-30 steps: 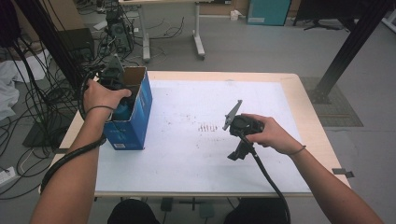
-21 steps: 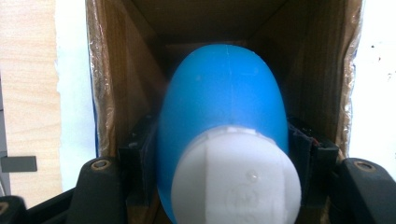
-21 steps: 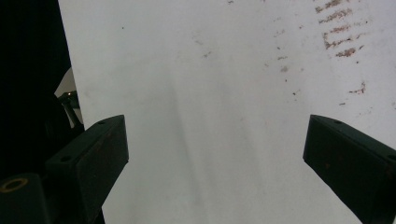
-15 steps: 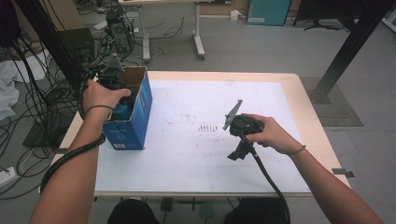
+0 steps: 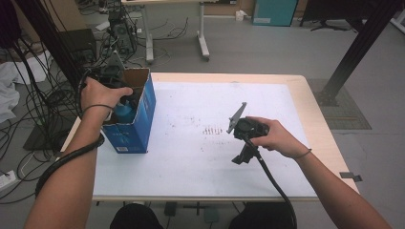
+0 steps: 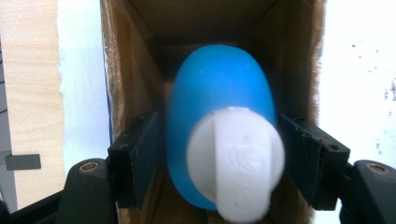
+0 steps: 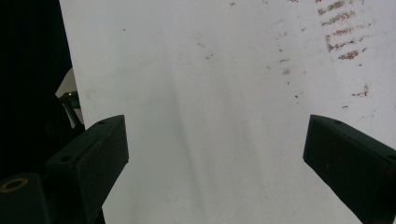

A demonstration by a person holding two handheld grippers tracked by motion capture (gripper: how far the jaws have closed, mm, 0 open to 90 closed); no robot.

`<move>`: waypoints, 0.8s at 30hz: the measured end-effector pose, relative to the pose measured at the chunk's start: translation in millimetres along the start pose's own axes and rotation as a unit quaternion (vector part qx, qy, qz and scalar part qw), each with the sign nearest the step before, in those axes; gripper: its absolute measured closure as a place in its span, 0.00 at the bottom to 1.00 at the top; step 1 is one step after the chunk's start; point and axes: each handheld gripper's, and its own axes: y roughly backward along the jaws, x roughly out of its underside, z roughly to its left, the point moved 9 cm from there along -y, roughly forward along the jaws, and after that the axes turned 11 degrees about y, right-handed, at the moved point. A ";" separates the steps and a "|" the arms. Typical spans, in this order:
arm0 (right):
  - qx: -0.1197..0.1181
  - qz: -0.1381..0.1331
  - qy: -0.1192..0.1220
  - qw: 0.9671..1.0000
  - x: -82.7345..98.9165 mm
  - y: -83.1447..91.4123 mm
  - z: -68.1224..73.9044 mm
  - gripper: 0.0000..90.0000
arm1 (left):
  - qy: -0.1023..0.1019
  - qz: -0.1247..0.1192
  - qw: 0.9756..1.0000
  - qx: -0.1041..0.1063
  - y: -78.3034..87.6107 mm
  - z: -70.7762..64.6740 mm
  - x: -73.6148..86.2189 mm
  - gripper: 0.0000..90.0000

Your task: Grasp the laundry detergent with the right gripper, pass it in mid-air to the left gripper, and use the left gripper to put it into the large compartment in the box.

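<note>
A blue bottle (image 6: 219, 98) with a white cap (image 6: 236, 161) stands inside an open blue cardboard box (image 5: 136, 129) at the table's left edge. My left gripper (image 6: 219, 154) reaches down into the box, its jaws pressed against both sides of the bottle. In the high view the bottle (image 5: 125, 113) peeks out under the left hand, with the left gripper (image 5: 125, 101) above it. My right gripper (image 5: 242, 155) hovers over the white table top (image 7: 210, 140) right of centre, its jaws wide open with nothing between them (image 7: 215, 154).
The box's brown inner walls (image 6: 126, 70) close in tightly around the bottle. Small brown marks (image 5: 212, 129) dot the middle of the white table (image 5: 191, 167). Cables and equipment (image 5: 114, 28) clutter the floor beyond the far left corner.
</note>
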 end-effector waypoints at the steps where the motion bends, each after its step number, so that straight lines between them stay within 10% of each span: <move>1: 0.001 0.001 0.001 1.000 -0.2 0.1 -0.1 0.08 | -0.001 -0.001 1.000 0.000 2.8 -0.3 -0.4 0.35; 24: 0.002 0.003 0.005 1.000 -2.0 1.3 0.7 0.08 | -0.046 -0.022 0.999 0.019 60.7 -27.0 -1.2 0.29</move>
